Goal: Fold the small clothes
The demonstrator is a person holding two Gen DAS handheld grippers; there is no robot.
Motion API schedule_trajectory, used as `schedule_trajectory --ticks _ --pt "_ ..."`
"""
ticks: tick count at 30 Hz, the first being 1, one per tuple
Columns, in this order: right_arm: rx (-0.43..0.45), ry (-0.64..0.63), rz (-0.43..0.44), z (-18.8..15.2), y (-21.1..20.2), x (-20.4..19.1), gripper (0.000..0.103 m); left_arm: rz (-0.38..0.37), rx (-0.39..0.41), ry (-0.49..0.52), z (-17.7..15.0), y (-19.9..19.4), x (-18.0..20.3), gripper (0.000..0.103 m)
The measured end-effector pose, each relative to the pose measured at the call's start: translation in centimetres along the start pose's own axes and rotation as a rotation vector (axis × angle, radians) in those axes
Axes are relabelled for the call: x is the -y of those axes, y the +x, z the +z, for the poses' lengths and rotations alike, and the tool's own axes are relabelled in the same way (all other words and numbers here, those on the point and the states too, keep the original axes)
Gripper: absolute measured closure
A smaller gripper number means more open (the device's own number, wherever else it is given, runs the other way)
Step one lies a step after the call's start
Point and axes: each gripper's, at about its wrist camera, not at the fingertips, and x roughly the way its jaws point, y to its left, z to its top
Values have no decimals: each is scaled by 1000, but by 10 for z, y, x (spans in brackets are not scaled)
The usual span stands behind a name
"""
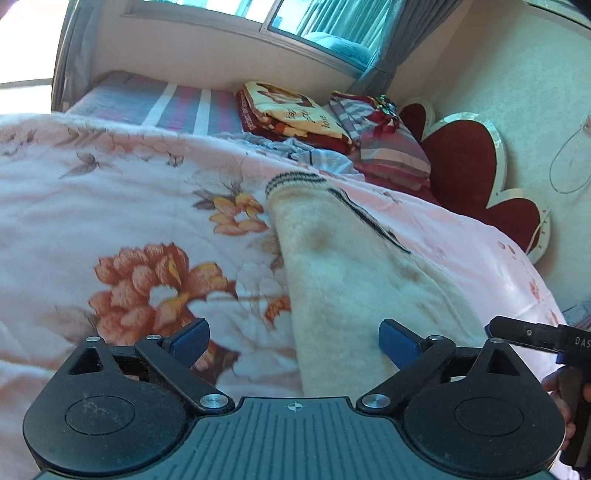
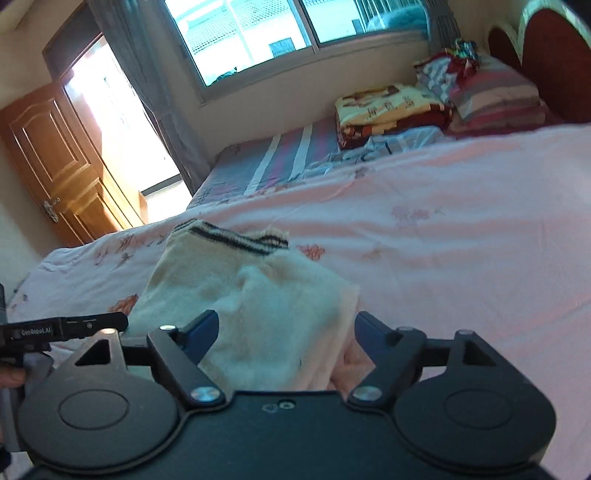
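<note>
A small cream knit garment [image 1: 343, 273] with dark stripes at its far hem lies partly folded on the pink floral bedspread [image 1: 129, 206]. It also shows in the right wrist view [image 2: 258, 306]. My left gripper [image 1: 293, 341] is open, its blue pads on either side of the garment's near left edge, empty. My right gripper [image 2: 286, 332] is open over the garment's near right edge, empty. The right gripper's body shows at the right edge of the left wrist view [image 1: 539, 336]; the left gripper's body shows at the left edge of the right wrist view [image 2: 62, 328].
Folded blankets [image 1: 295, 110] and striped pillows [image 1: 391, 147] lie at the head of the bed by a red scalloped headboard [image 1: 465, 162]. A window [image 2: 266, 29] and a wooden door [image 2: 55, 162] stand beyond the bed.
</note>
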Motion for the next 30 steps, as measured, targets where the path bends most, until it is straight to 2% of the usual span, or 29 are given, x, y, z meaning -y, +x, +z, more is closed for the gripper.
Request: schedule_trajectory --ticks 5,7,9,14,20,25,26,29,30 --pt "-89 229 131 -17 -5 40 23 -148 -105 -42 -11 9 -2 8" --pt "-109 268 161 -20 -1 47 24 -195 -138 -60 -11 16 -2 23" --pt "-128 266 172 -22 7 49 24 -217 -158 -80 -10 22 -4 28" --pt "-162 287 245 -16 18 53 24 -228 -177 -108 -7 32 -6 28" --pt "-250 210 288 -2 39 35 25 -251 -168 -126 -6 35 -12 28" --pt "-245 170 312 -5 49 16 26 -273 -159 -139 -7 37 -18 28" --pt "-238 173 319 -7 49 17 27 -275 -159 -141 -7 37 -18 28" --pt "-249 228 363 -13 49 30 49 -272 -163 -132 -7 36 -18 28" --pt "-245 254 382 -14 48 36 52 -269 -163 -128 -7 35 -17 28"
